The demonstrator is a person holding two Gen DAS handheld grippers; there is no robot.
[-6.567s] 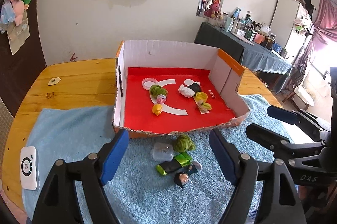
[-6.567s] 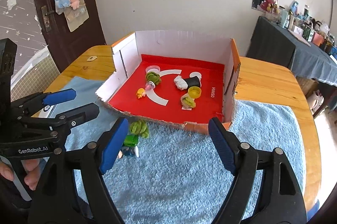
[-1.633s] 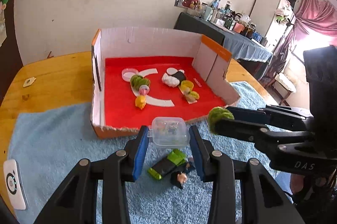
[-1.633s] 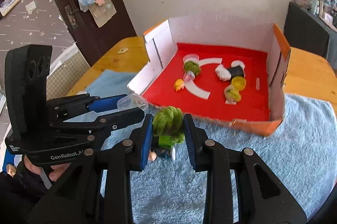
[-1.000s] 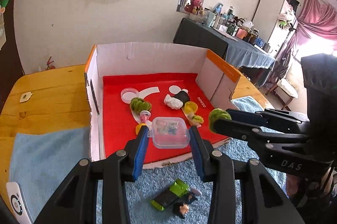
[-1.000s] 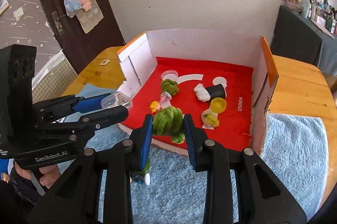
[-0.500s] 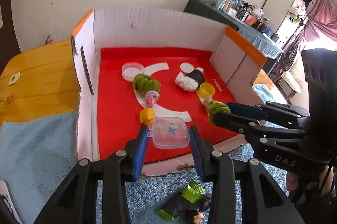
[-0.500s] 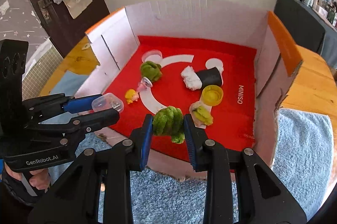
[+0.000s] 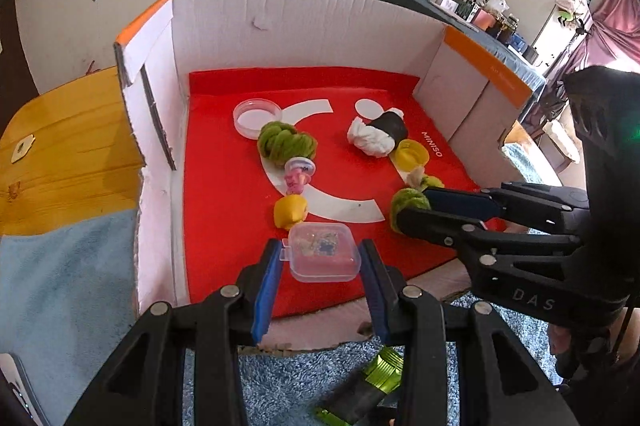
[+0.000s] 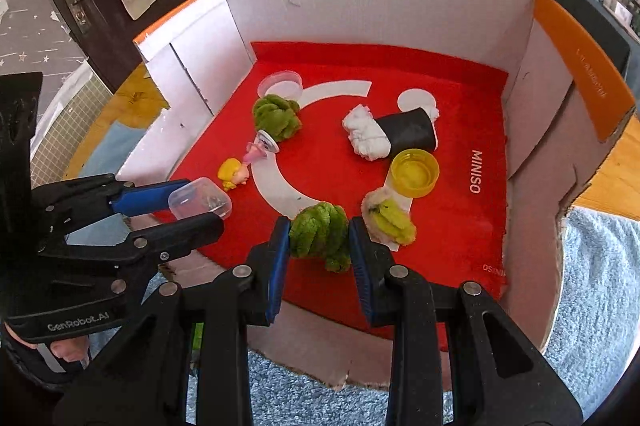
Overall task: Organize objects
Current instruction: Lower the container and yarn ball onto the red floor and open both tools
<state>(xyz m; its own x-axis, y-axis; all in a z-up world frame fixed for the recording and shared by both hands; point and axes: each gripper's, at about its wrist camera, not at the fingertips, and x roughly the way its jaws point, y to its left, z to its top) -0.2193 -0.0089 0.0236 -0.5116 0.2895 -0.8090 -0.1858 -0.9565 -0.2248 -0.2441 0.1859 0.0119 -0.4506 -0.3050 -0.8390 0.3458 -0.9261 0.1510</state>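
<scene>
Both claws hang over the near edge of the cardboard box [image 9: 304,14], each loaded, pointing steeply down at its red floor [image 9: 224,210].

Left gripper [image 9: 320,262]: narrow, blue pads clamped on the two sides of a small clear plastic case [image 9: 322,252]. The case sits level between the pads, flat face up. Just ahead of its tips lies a yellow-haired toy head [image 9: 291,211], close enough to be nudged; beyond that a pink figurine [image 9: 299,175] and a green fuzzy ball [image 9: 286,143].

Right gripper [image 10: 319,240]: nearly closed, squeezing a green fuzzy clump [image 10: 320,234]. A tail of fuzz hangs below the pads. Just right of its right finger rests a yellow-green plush [image 10: 390,218], with a yellow cap [image 10: 415,173] ahead of that.

Step in hand, as I read it: set both items down inside the box.

How to do it well:
- Lower until each item is close to the floor before letting go; the hard case would likely bounce or skate if dropped.
- Keep the case slightly short of the toy head, on bare red.
- Place the clump left of the plush, on the white arc [image 10: 276,194], so it doesn't pile up.
- Open slowly; fuzz may cling to the pads, so lift straight back.
- The two claws sit close side by side; withdraw without crossing.

A green and black toy [image 9: 372,382] lies on the blue towel [image 9: 68,274] behind the left claw, outside the box, not yet collected.
</scene>
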